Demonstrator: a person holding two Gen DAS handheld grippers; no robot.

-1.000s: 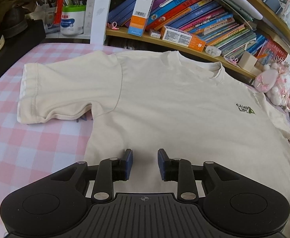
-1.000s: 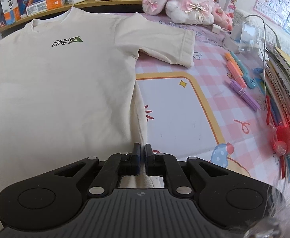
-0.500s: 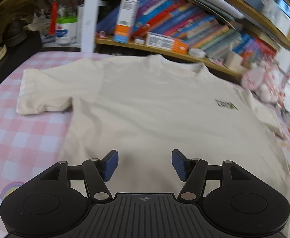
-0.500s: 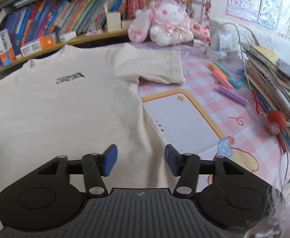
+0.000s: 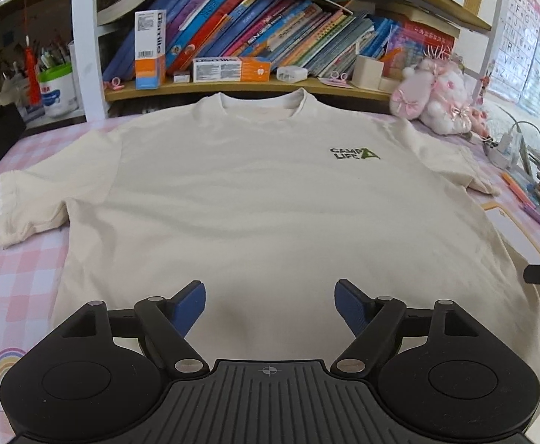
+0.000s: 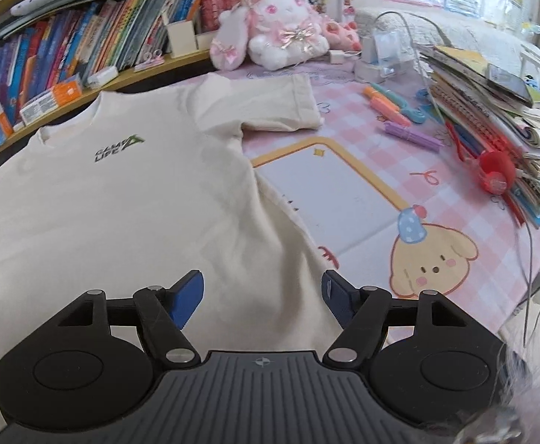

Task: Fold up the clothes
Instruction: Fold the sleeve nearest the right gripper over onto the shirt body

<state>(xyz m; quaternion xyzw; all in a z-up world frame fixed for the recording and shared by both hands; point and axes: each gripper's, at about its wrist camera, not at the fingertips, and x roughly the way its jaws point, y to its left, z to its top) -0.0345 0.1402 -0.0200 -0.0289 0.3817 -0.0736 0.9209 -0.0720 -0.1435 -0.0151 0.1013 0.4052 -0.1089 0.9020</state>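
A cream T-shirt with a small green chest logo lies flat and face up on the pink checked table cover, collar toward the bookshelf and both sleeves spread out. My left gripper hovers over the shirt's lower middle, its jaws opening, with nothing between the blue pads. In the right wrist view the same T-shirt fills the left half. My right gripper hangs over the shirt's lower right edge, jaws opening wide, the cloth lying loose beneath them. A tip of the right gripper shows at the right edge of the left wrist view.
A low bookshelf with books and boxes runs along the far edge. A pink plush rabbit sits at the back right. Pens, a red ball and stacked books crowd the right side. A cartoon mat lies beside the shirt.
Both grippers went from nearly shut to wide open, letting go of the shirt's hem. Both drew back and rose, and the left swung toward the shirt's middle.
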